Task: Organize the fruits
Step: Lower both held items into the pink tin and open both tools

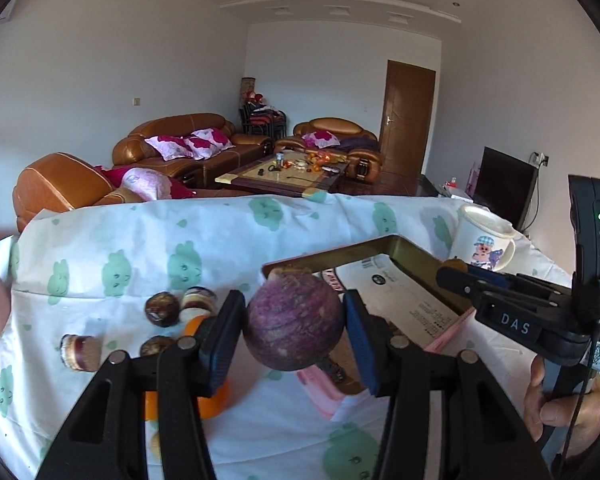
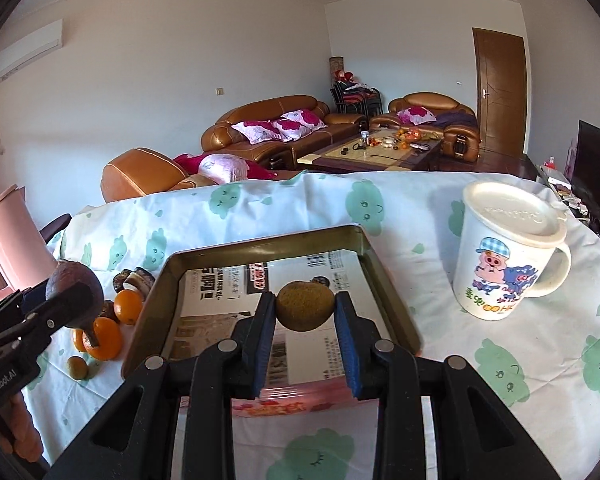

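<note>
I've got 2 fruits in the air at once. My left hand-held gripper (image 1: 294, 330) is clamped on a round purple fruit (image 1: 294, 320), hanging over the near left corner of the tray (image 2: 370, 256). My right hand-held gripper (image 2: 305, 312) pinches a small brown fruit (image 2: 305, 306) right above the tray's lining of printed paper. As far as I can see, no fruit lies in the tray yet, so I judge the sorting barely begun. Left on the worktop (image 2: 500, 360), beside the tray: a couple of oranges (image 2: 128, 306), some dark brown fruits (image 1: 162, 309) and 1 small brown one (image 2: 77, 367). The lidded mug (image 2: 508, 256) stands clear on the right.
</note>
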Motion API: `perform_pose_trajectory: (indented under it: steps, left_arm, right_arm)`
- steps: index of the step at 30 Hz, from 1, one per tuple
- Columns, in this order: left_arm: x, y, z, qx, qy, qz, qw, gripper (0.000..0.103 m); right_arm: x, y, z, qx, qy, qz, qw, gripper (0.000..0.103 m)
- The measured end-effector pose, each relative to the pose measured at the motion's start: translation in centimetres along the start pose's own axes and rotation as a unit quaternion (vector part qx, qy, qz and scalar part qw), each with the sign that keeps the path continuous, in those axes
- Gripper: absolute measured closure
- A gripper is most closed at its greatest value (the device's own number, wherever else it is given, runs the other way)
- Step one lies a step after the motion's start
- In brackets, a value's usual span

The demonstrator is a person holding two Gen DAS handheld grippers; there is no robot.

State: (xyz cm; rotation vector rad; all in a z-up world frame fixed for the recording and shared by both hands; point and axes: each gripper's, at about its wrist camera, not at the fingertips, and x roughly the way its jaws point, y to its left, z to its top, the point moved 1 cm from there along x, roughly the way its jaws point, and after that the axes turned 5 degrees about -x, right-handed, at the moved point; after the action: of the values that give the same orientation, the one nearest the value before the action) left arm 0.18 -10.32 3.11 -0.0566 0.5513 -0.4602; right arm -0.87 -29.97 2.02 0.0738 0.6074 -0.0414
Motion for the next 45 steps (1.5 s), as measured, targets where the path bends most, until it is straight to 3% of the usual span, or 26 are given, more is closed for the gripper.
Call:
perform_pose_trajectory:
  steps: [3,8,13,26,29,31,34,36,38,41,45]
  left_arm:
    - [1.8,-2.6,0.1,0.007,0.019,-0.015,0.9997,0.05]
    - [4.3,-5.2,-0.4,0.024,0.05,0.007,0.9984,0.05]
    - [5.9,-5.6,-1.3,0.038,0.07,0.036,0.9962,0.051]
    - [6.8,-4.7,-1.7,0.023,0.095,0.057,0.9936,0.05]
    - [6.5,-4.7,-1.6,0.026,0.081,0.062,0.9944,0.049]
    - [6.1,-4.9,-1.6,0.042,0.062,0.076,0.9943,0.045]
    - [5.5,-5.1,-1.4,0.053,0.04,0.092,0.9936,0.022]
    - [4.7,-5.1,-1.2,0.048,0.021,0.086,0.9949,0.008]
    - [3.7,-5.4,-0.9,0.053,-0.003,0.089,0.9946,0.003]
    - [2.5,-5.6,-0.7,0.069,-0.031,0.104,0.9917,0.0]
    - [2.2,-5.0,-1.1,0.071,-0.033,0.115,0.9903,0.0]
  right_arm:
    - [-0.2,-1.7,0.1,0.021,-0.003,0.009,1.0,0.071]
    - [0.0,-1.9,-0.2,0.003,0.005,0.011,1.0,0.071]
    - [1.0,-1.6,-0.5,-0.009,0.025,0.023,0.999,0.071]
    - [2.2,-1.0,-1.2,-0.005,0.047,0.041,0.998,0.071]
    - [2.2,-1.0,-1.2,-0.003,0.047,0.045,0.998,0.069]
    - [2.1,-1.2,-1.2,0.004,0.046,0.052,0.998,0.067]
    - [1.9,-2.0,-1.0,0.029,0.038,0.06,0.997,0.064]
    - [1.4,-2.7,-0.9,0.056,0.02,0.072,0.996,0.047]
    - [0.5,-3.1,-0.8,0.069,-0.008,0.068,0.995,0.034]
    - [-0.6,-3.1,-0.6,0.07,-0.04,0.051,0.995,0.033]
    - [-0.6,-3.3,-0.8,0.077,-0.045,0.033,0.995,0.033]
